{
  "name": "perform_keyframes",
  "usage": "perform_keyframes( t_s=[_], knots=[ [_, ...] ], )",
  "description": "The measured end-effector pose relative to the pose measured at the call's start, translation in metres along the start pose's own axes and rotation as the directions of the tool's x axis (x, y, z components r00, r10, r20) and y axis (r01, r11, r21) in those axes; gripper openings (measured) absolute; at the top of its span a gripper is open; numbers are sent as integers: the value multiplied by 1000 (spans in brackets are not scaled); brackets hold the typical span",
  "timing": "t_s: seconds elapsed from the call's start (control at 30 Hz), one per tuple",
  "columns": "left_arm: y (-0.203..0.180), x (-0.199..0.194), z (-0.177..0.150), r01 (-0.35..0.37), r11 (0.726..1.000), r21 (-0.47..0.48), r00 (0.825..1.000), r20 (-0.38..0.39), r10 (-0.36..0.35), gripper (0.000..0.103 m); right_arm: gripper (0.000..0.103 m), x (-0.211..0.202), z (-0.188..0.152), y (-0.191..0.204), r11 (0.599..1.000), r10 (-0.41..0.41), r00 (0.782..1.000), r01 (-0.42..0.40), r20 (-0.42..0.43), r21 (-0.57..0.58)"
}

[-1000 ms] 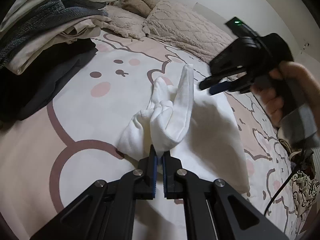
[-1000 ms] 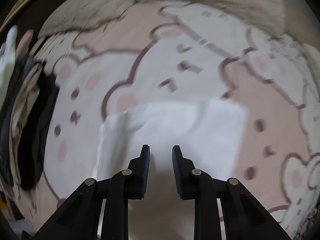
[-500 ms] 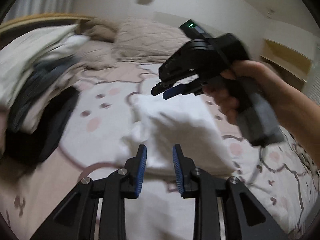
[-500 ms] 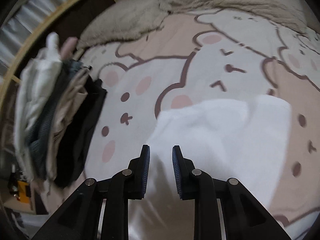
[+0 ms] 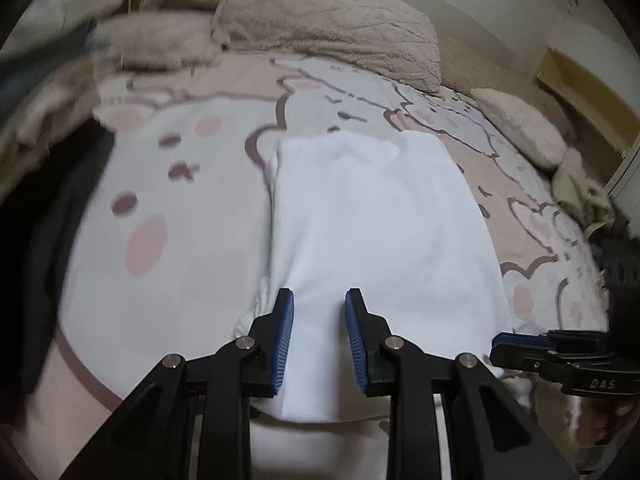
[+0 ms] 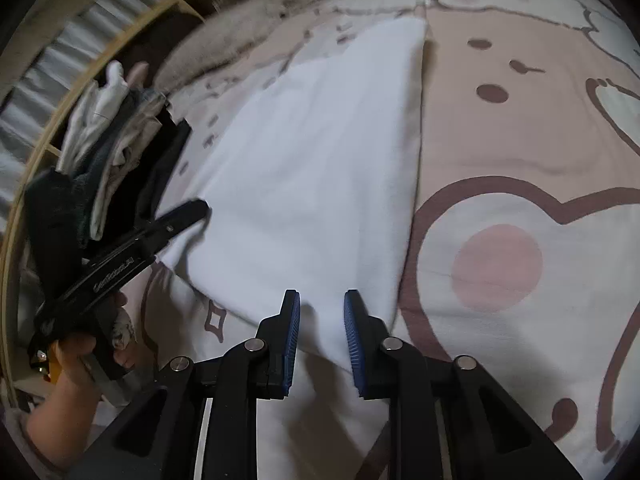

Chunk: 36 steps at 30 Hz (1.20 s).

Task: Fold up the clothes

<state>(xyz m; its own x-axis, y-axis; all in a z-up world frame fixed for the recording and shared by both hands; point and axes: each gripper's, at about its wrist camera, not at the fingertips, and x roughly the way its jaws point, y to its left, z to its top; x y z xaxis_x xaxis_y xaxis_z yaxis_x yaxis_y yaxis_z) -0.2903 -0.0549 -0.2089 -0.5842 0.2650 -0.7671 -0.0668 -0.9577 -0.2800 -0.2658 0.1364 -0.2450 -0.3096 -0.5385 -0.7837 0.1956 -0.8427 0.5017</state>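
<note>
A white garment lies flat in a long folded strip on the bear-print bedspread; it also shows in the right wrist view. My left gripper is open and empty over its near end. My right gripper is open and empty over the near end too. The right gripper shows at the lower right of the left wrist view. The left gripper shows at the left of the right wrist view.
A pile of folded clothes sits at the bed's left side, dark items beside it. Beige fluffy pillows lie at the head of the bed. A wooden bed rail curves along the left.
My left gripper let go of the bunched white garment and opened. The garment now lies flat. Both grippers moved back to its near end, the right one swinging from far to lower right.
</note>
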Motion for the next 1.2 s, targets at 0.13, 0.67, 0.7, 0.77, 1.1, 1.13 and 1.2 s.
perform_keyframes(
  t_s=[0.13,0.67,0.7,0.77,1.1,1.13,1.2],
  knots=[
    [9,-11,-3,74,997,-36,997,23,-73,26,19,-9,-6,-4,999,20,999,-22,38,29],
    [-30,-83,-67,-304,740,600,952,163,258,37,70,-23,-131,92,283,-496,721,661,484,-695],
    [-33,-84,-76,-323,697,641,945,183,270,37,70,-15,-137,94,219,-500,705,665,503,-714],
    [-38,-87,-93,-351,616,705,934,215,287,37,66,2,-145,97,113,-500,684,659,530,-744],
    [-35,-92,-138,-444,420,792,889,330,317,55,55,58,-124,101,-147,-479,575,692,663,-707],
    [-36,-90,-142,-460,385,800,880,352,319,55,47,64,-123,101,-173,-473,562,696,678,-697],
    [-36,-88,-146,-481,336,810,867,382,321,55,34,76,-124,100,-220,-457,539,702,708,-677]
  ],
)
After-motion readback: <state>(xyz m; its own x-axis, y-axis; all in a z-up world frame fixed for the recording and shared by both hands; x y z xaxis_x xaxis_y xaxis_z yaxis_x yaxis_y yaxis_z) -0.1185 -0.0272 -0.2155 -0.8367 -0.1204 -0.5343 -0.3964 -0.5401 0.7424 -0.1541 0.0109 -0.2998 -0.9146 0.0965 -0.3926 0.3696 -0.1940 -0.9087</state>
